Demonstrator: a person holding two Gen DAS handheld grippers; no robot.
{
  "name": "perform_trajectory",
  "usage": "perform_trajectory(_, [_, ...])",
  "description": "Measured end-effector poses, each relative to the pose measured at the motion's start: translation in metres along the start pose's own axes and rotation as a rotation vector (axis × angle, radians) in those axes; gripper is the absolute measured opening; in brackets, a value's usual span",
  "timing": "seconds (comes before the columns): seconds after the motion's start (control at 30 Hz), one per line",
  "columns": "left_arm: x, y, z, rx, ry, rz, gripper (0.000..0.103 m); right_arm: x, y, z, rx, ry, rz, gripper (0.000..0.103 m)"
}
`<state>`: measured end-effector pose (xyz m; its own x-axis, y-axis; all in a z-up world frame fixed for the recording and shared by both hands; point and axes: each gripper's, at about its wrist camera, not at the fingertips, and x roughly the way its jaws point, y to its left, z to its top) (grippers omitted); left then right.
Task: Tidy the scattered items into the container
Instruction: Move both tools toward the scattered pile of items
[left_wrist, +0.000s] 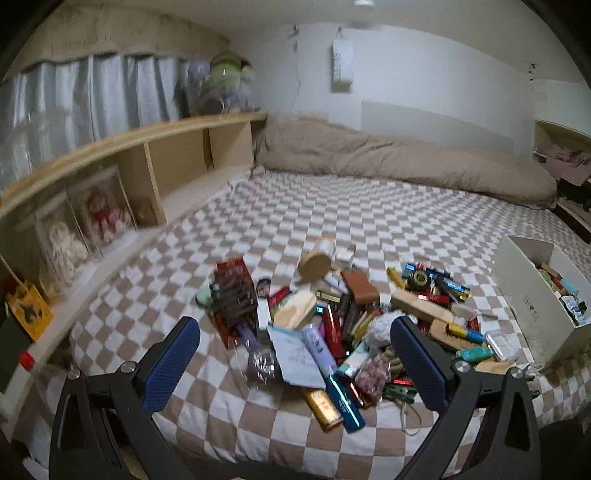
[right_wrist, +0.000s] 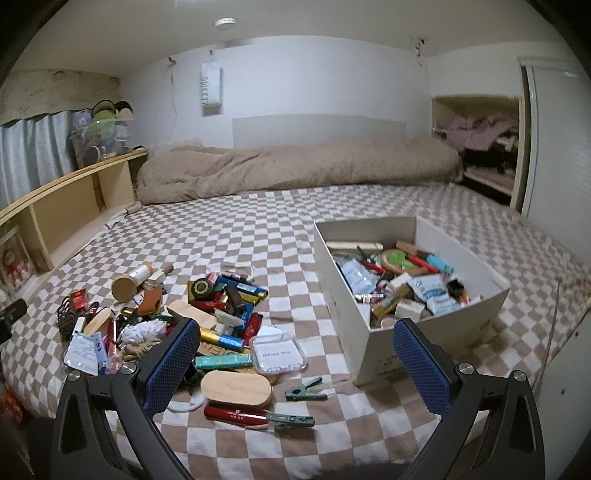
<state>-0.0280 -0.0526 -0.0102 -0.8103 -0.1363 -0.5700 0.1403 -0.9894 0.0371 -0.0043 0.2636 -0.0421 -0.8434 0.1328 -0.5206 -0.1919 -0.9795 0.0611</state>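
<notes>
**Picking the near strays first**

Nearest the right wrist camera: right gripper (right_wrist: 295, 363) with fingers spread wide and pinching nothing, hovering over the checked bed (right_wrist: 258, 229). Just ahead, wooden oval block (right_wrist: 236, 387), red pen case (right_wrist: 236, 409), two green clips (right_wrist: 306, 387) and clear lidded case (right_wrist: 277, 355), all apart from the main pile (right_wrist: 166, 314). White box (right_wrist: 406, 332) close on the right, already part filled.

Best taken singly: closing across the block's narrow width, lifting straight, carrying over the box's near wall, releasing low. Thin clips likely to slip; worth gripping by the body.

Left gripper (left_wrist: 295, 363) likewise spread and unladen, over the heap's near edge by the blue tube (left_wrist: 345, 402); box (left_wrist: 532, 295) far right.
</notes>
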Motion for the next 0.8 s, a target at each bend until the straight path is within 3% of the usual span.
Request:
perform_trajectory(0.23, [0.024, -0.005, -0.025, 0.073, 0.076, 0.035, 0.103, 0.02, -0.007, -0.018, 0.026, 0.035, -0.005, 0.103])
perform_trajectory(0.4, [0.035, -0.013, -0.036, 0.112, 0.101, 0.0, 0.103, 0.03, -0.017, -0.029, 0.076, 0.041, -0.031, 0.103])
perform_trajectory(0.57, [0.044, -0.023, -0.045, 0.161, 0.122, -0.019, 0.103, 0.045, -0.019, -0.043, 0.08, 0.128, -0.009, 0.103])
perform_trajectory(0.8, [0.059, -0.024, -0.056, 0.156, 0.186, -0.047, 0.103, 0.064, -0.004, -0.068, -0.018, 0.253, 0.01, 0.103])
